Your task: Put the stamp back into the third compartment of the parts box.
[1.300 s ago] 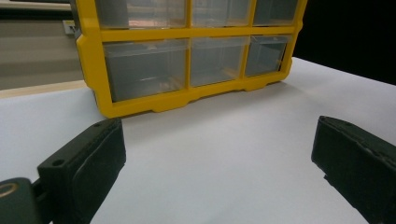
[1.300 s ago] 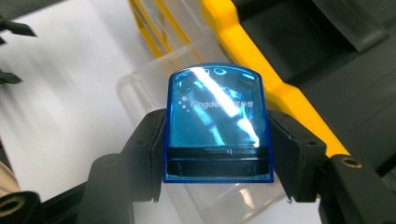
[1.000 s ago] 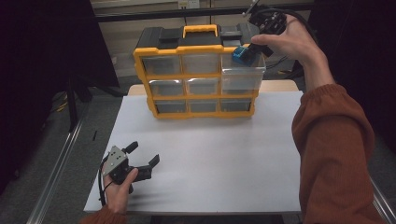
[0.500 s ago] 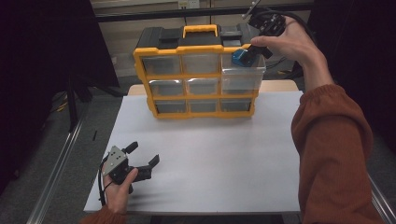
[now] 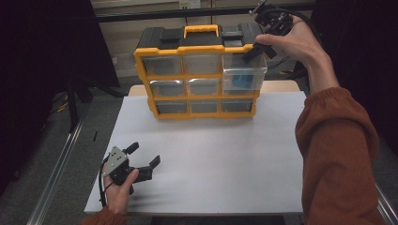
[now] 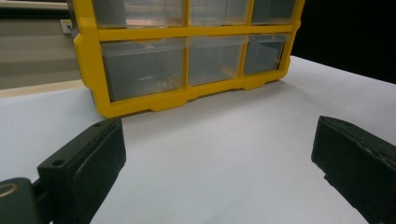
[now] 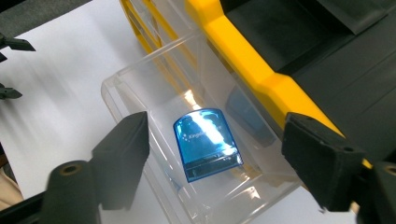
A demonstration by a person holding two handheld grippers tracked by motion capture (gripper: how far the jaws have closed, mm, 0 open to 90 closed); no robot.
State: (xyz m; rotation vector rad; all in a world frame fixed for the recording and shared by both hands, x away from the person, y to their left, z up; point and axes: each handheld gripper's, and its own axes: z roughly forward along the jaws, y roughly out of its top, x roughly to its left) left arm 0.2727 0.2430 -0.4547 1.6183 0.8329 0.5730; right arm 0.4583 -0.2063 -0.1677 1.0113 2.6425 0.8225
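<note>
Blue card reader point(image 7: 208, 143) lay released in the pulled-out drawer point(image 7: 140, 88), mid-frame; right tongs point(image 7: 224, 158), just spread, might knock it if lowered.

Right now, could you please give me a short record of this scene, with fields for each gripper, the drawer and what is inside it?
Cabinet: yellow drawer organizer with clear drawers, standing at the far side of the white table
Open drawer: top right drawer, pulled out
Contents: blue card reader lying on the drawer floor
Right gripper: above the open drawer; its jaws have just been opening, apart from the blue piece, nothing pressed between them
Left gripper: open, resting on the near left of the table, holding nothing
</note>
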